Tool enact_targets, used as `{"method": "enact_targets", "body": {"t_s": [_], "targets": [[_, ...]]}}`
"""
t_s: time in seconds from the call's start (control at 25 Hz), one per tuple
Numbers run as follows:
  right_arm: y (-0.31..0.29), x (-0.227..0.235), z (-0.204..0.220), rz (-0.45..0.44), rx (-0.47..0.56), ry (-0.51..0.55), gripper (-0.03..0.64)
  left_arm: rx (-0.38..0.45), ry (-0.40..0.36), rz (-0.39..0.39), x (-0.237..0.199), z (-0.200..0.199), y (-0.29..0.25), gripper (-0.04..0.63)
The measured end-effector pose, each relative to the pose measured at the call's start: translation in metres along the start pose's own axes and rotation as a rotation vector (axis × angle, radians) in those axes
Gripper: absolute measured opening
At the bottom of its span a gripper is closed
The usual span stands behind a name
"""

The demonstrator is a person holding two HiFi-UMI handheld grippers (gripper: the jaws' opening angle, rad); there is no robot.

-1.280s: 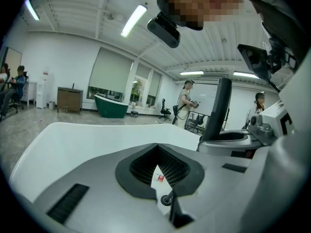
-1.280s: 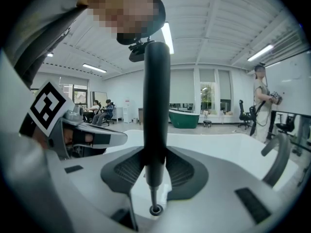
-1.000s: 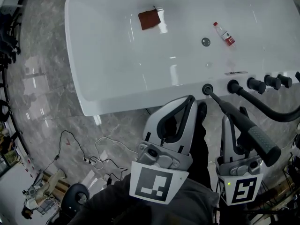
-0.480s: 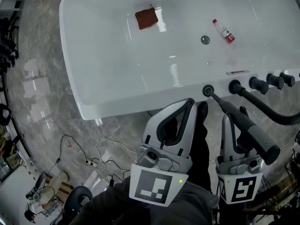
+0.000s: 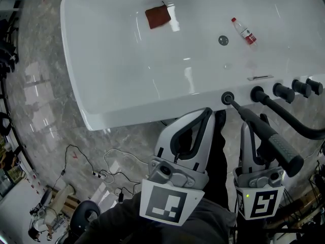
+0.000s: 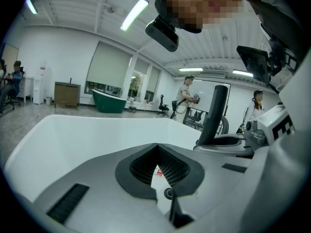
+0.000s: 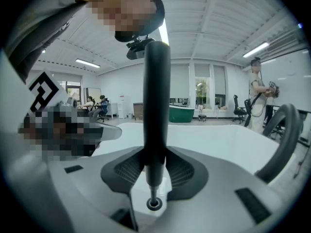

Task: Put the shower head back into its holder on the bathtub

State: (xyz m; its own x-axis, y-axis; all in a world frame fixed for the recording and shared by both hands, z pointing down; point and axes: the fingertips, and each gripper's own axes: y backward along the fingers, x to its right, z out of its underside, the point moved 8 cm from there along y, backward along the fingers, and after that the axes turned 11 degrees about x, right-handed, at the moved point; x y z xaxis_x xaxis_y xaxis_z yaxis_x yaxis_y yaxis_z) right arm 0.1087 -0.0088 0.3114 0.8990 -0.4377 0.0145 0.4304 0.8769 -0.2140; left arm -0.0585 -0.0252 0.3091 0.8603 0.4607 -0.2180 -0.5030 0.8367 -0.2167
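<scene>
The black shower head point(image 5: 269, 139) is a long wand, and my right gripper point(image 5: 254, 128) is shut on its handle. Its thin end points at the round black holder point(image 5: 226, 97) on the near rim of the white bathtub point(image 5: 127, 111). In the right gripper view the shower head point(image 7: 155, 106) stands between the pads, with its tip just above the holder ring point(image 7: 153, 204). My left gripper point(image 5: 207, 113) hangs beside it near the rim, shut and empty. In the left gripper view my left gripper point(image 6: 159, 171) shows only the tub through the slit between its pads.
A black hose point(image 5: 299, 128) curves right from a fitting point(image 5: 257, 94) next to several black knobs point(image 5: 282, 91). In the tub lie a red cloth point(image 5: 158, 17), a small bottle point(image 5: 244, 32) and the drain point(image 5: 223, 40). Cables point(image 5: 101, 174) trail on the marble floor.
Both grippers have sunk slightly toward the tub rim, and the tub has shifted a little left in the head view. The right gripper's hold on the shower head is unchanged.
</scene>
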Motion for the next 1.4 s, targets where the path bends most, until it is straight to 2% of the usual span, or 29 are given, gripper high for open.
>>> {"method": "enact_targets", "body": {"t_s": [1.4], "targets": [[-0.021, 0.000, 0.051, 0.020, -0.078, -0.019, 0.143, -0.071, 0.026, 0.007, -0.020, 0.033, -0.012, 0.003]]}}
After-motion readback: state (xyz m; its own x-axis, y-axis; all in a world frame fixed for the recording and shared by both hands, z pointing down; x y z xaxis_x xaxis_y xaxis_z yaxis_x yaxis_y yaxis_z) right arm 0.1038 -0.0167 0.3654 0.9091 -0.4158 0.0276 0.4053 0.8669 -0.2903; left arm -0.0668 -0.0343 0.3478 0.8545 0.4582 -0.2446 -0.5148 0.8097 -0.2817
